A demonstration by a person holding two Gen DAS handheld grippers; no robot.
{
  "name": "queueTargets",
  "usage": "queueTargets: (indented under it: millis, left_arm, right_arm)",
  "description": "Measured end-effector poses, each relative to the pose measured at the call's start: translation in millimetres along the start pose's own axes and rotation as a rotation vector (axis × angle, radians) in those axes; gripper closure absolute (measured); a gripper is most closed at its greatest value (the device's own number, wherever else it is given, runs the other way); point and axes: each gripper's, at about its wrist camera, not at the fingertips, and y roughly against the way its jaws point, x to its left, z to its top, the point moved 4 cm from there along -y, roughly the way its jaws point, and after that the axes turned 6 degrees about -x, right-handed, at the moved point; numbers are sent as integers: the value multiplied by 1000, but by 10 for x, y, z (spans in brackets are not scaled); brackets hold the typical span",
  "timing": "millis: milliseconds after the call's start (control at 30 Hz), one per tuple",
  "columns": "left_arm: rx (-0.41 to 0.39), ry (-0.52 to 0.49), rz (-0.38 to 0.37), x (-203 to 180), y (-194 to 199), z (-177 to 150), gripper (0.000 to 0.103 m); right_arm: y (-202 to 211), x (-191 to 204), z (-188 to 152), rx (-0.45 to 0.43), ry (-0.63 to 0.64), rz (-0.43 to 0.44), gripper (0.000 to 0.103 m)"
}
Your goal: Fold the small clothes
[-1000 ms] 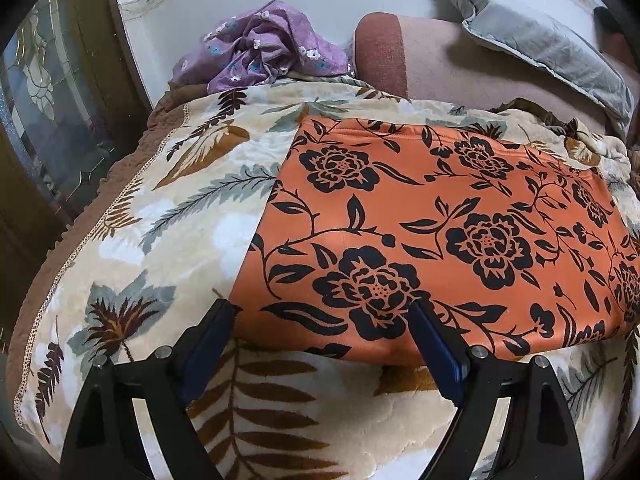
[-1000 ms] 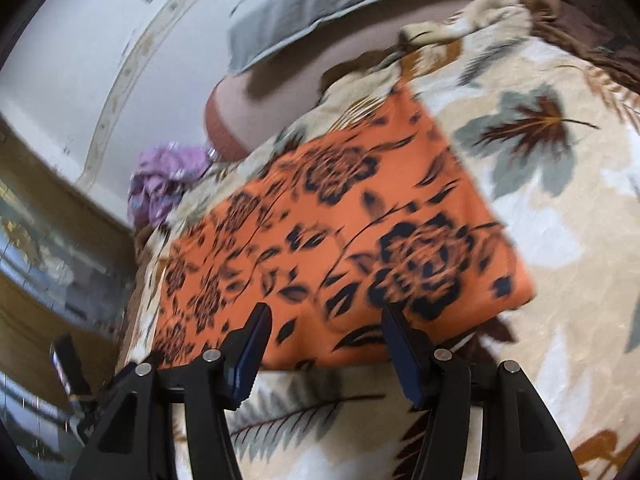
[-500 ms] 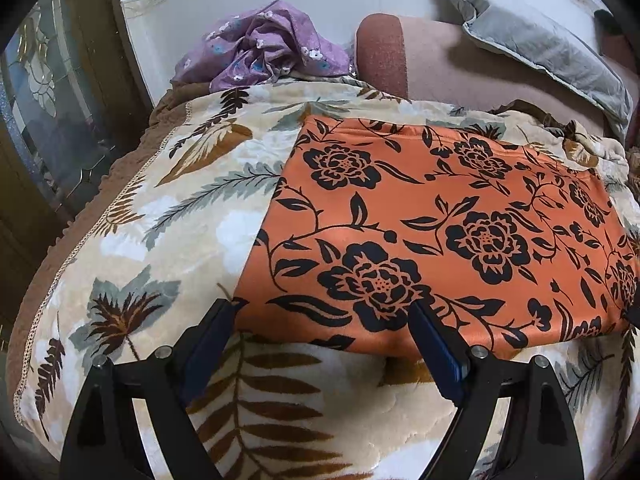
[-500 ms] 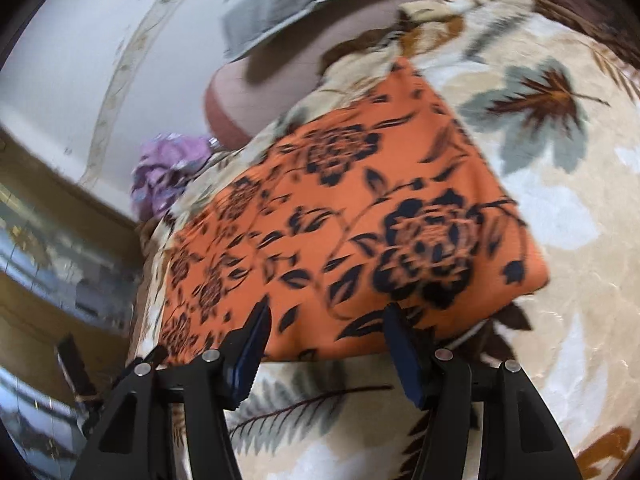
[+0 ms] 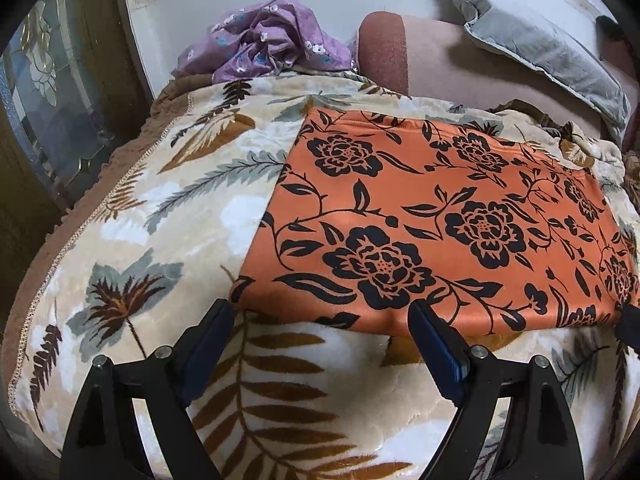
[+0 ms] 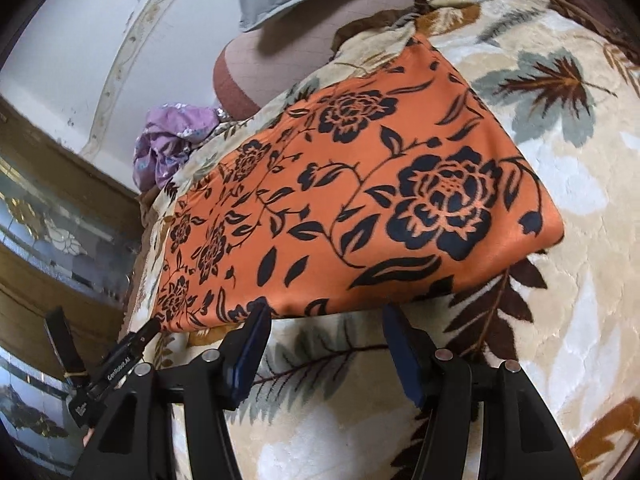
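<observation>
An orange cloth with black flowers [image 5: 440, 220] lies flat on a leaf-patterned blanket [image 5: 168, 232]; it also shows in the right wrist view [image 6: 360, 208]. My left gripper [image 5: 320, 320] is open and empty at the cloth's near edge, by its left corner. My right gripper [image 6: 324, 316] is open and empty at the near edge further right. The left gripper's body [image 6: 116, 364] shows at the lower left of the right wrist view.
A crumpled purple flowered garment [image 5: 272, 40] lies at the far edge by the white wall. A brown bolster [image 5: 460, 60] and a grey pillow [image 5: 540, 44] sit behind the cloth. A wooden glass-panelled door [image 5: 48, 120] stands to the left.
Both grippers have drawn back slightly from the cloth and stayed open. The right wrist view has swung, so the cloth's right corner sits closer and larger.
</observation>
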Motion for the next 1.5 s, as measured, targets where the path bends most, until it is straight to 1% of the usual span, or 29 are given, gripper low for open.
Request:
queueTargets:
  millis: [167, 367, 500, 567, 667, 733, 833, 900, 933, 967, 1033, 1067, 1167, 1267, 1333, 1367, 1400, 1467, 1500]
  left_arm:
    - [8, 4, -15, -32, -40, 38, 14]
    - [53, 41, -76, -32, -131, 39, 14]
    - [56, 45, -76, -38, -149, 48, 14]
    - [45, 37, -71, -46, -132, 64, 14]
    - [24, 22, -46, -46, -109, 78, 14]
    - [12, 20, -32, -29, -95, 87, 14]
    - [-9, 18, -26, -8, -75, 133, 14]
    - [-35, 15, -15, 20, -73, 186, 14]
    - [-45, 14, -8, 37, -88, 209, 14]
    - [-50, 16, -3, 53, -111, 229, 14]
    - [-49, 28, 1, 109, -176, 263, 14]
    - [-46, 38, 2, 146, -215, 275, 14]
    - [-34, 65, 14, 253, -342, 290, 14]
    - [-6, 98, 6, 352, -482, 295, 14]
    - [14, 113, -1, 397, -562, 286, 14]
    - [21, 117, -5, 406, -589, 275, 14]
    - [30, 120, -9, 412, -618, 264, 14]
    - [54, 123, -21, 409, -678, 233, 14]
    - [59, 123, -27, 407, -690, 224, 14]
  right_arm:
    - [-54, -53, 47, 13, -39, 9, 38]
    - [-147, -126, 49, 39, -101, 35, 36]
    - [-153, -161, 72, 39, -130, 51, 36]
    - [-142, -124, 87, 34, -114, 49, 36]
    - [-71, 6, 104, 5, -42, 47, 36]
    - [-9, 128, 108, -10, -2, 81, 35]
    - [136, 339, 118, -39, 46, 169, 35]
    - [225, 462, 158, -78, 87, 175, 35]
    - [231, 525, 205, -95, 102, 165, 35]
    - [180, 594, 271, -96, 118, 136, 35]
    - [-48, 747, 415, -56, 160, 57, 35]
    - [-214, 855, 485, -30, 201, 11, 38]
    - [-740, 1130, 666, 38, 314, -112, 61]
    - [-1273, 1261, 832, 75, 379, -214, 64]
    - [-1671, 1244, 900, 145, 363, -265, 64]
    - [-1859, 1217, 926, 171, 364, -304, 63]
    - [-1977, 1221, 968, 163, 374, -325, 63]
    - [-2065, 1310, 1111, 126, 369, -346, 63]
    - [-2074, 1362, 1169, 115, 353, -333, 64]
